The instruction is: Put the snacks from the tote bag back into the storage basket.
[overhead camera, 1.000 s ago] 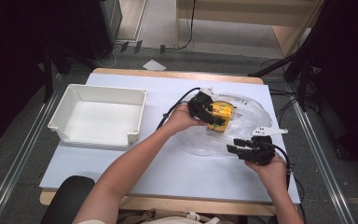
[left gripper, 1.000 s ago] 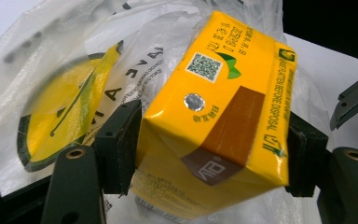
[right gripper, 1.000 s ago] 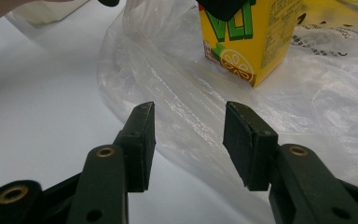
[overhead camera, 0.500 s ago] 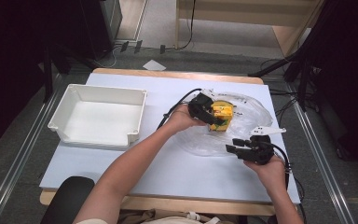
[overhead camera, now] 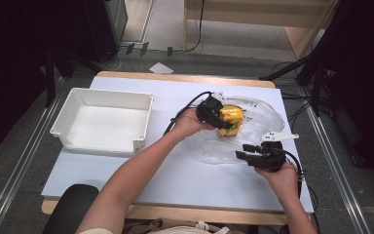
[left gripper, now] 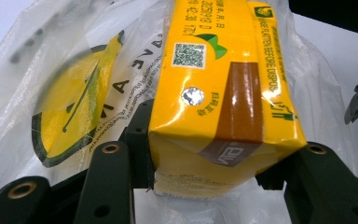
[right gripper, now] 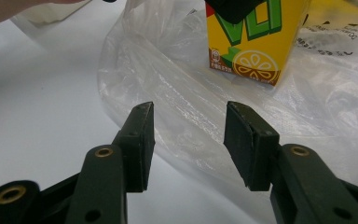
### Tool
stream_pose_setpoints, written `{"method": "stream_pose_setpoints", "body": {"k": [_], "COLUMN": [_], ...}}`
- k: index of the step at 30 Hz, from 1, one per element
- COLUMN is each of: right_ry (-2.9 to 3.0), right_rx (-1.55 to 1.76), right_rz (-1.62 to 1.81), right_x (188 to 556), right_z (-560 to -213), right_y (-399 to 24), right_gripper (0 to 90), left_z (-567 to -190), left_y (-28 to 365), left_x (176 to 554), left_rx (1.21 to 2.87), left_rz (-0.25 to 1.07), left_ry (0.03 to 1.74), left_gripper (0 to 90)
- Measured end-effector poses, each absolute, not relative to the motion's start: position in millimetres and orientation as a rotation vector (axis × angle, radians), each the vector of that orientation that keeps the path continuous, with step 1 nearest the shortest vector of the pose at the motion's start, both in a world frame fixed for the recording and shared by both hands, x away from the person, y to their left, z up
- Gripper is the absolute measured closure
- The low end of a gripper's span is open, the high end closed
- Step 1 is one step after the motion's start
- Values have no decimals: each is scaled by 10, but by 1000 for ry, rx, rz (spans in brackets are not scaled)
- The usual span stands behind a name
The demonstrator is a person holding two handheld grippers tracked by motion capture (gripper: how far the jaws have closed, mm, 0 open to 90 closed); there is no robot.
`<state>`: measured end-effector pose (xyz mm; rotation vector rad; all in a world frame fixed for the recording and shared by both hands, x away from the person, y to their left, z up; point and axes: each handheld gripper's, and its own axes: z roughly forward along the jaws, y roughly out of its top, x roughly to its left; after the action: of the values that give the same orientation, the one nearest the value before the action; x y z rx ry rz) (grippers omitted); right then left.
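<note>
A yellow drink carton [overhead camera: 232, 118] stands inside a clear plastic bag [overhead camera: 214, 148] on the table's right half. My left gripper [overhead camera: 224, 124] reaches into the bag from the left. Its jaws have just been closing, and in the left gripper view both pads press the sides of the carton [left gripper: 223, 93], with the left gripper [left gripper: 205, 158] shut on it. The printed bag [left gripper: 65, 70] lies behind. My right gripper [overhead camera: 243, 151] hovers at the bag's near edge. In the right gripper view the right gripper [right gripper: 189, 140] stands open over the bag [right gripper: 135, 70], short of the carton [right gripper: 251, 42].
A white empty bin [overhead camera: 97, 145] sits at the left of the pale blue table [overhead camera: 175, 180]. The left forearm crosses the table's middle from the near edge. A scrap of paper [overhead camera: 160, 68] lies on the floor beyond the table.
Both hands have kept their places. The left gripper's jaws have drawn in around the carton.
</note>
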<state>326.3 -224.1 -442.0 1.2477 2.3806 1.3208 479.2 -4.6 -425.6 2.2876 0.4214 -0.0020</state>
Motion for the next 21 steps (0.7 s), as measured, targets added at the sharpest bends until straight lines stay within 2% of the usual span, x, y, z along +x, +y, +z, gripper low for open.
{"method": "stream_pose_setpoints", "body": {"k": [11,21], "right_ry": [2379,2385], "right_rx": [1243,1232], "right_rz": [1321,1325], "right_x": [3264,3262], "right_z": [-4420,-4418], "right_y": [-2249,-2234], "right_gripper": [541,541], "left_z": [-4105,-3848], "left_y": [47,167], "left_x": [4795,4713], "left_rx": [2260,2250], "left_rz": [-31,22], "left_ry": [467,450], "left_gripper": [527,527]}}
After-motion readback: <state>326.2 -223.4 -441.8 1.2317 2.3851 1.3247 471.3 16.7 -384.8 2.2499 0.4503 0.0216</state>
